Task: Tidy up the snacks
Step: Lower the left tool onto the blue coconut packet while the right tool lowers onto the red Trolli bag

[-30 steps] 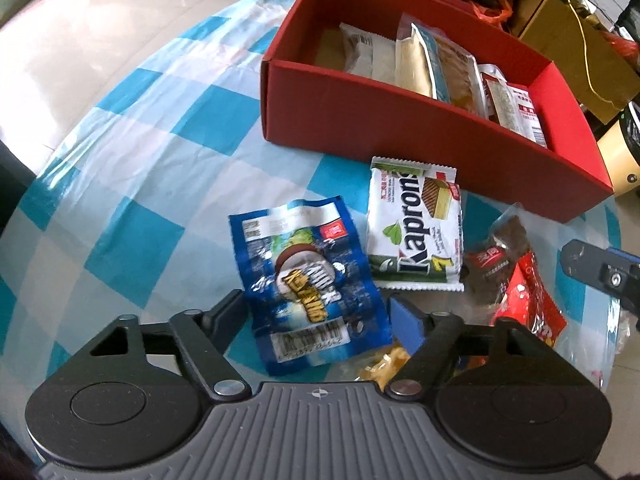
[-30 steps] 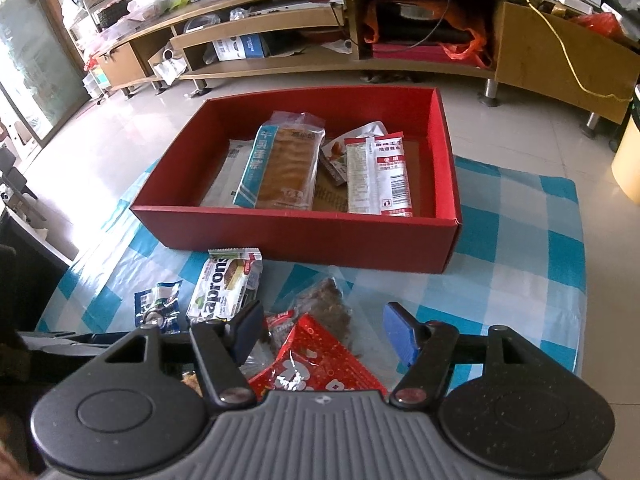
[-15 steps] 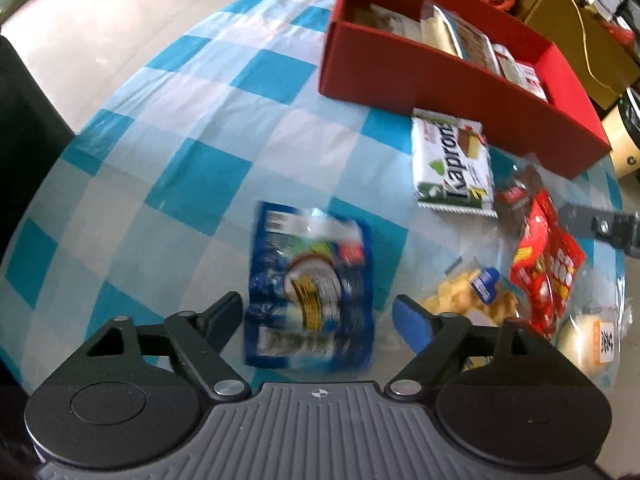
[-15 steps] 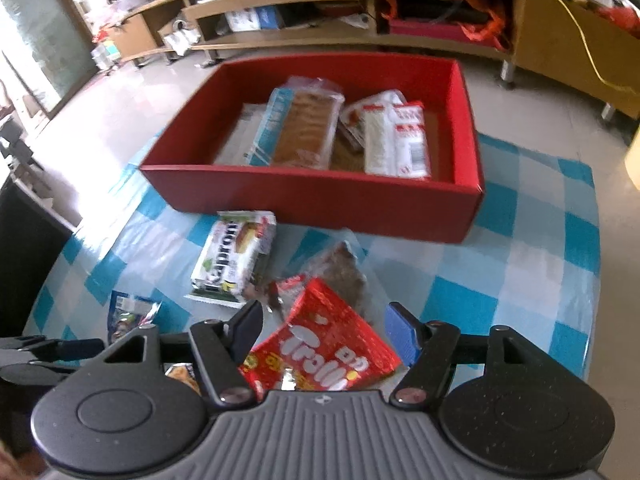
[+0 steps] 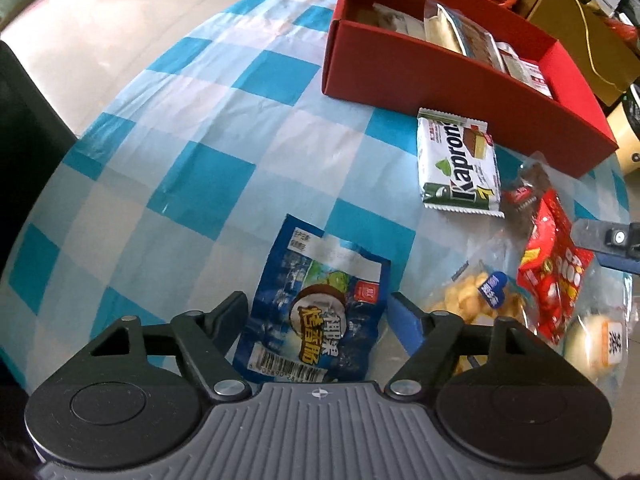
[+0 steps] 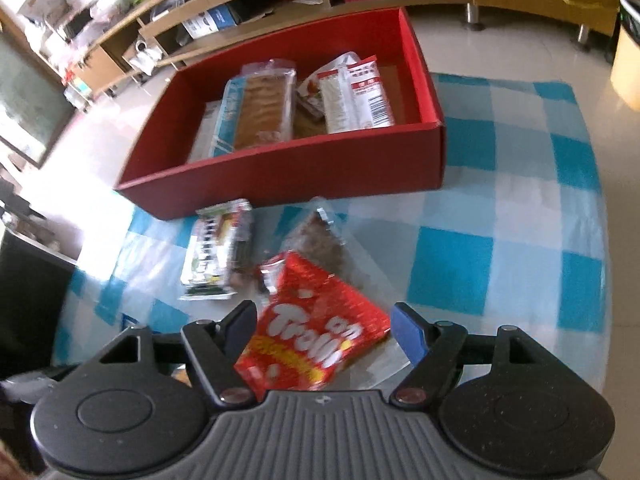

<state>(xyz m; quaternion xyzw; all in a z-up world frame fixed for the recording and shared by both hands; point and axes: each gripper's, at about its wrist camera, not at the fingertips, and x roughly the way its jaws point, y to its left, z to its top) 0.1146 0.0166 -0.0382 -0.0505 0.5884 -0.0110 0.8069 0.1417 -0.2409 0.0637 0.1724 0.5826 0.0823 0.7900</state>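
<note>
A red box point(image 5: 440, 80) point(image 6: 304, 172) holds several snack packs at the far side of the checked table. My left gripper point(image 5: 318, 312) is open, with its fingers on either side of a blue coconut snack pack point(image 5: 320, 312) lying on the cloth. My right gripper point(image 6: 324, 320) is open over a red Trolli bag point(image 6: 316, 332), which lies between its fingers. A green and white Kapron's wafer pack point(image 5: 458, 160) point(image 6: 218, 252) lies in front of the box. A clear bag of dark snacks point(image 6: 320, 240) lies beside it.
A clear bag of yellow puffs point(image 5: 476, 304) and a wrapped bun point(image 5: 600, 340) lie at the right of the blue pack. The blue and white checked cloth point(image 5: 200, 152) covers the table. A black chair point(image 5: 24, 128) stands at the left edge. Wooden shelves point(image 6: 240, 12) stand beyond the box.
Both grippers have drawn back from the box and dropped lower. The blue pack now sits between my left fingers and the Trolli bag between my right fingers.
</note>
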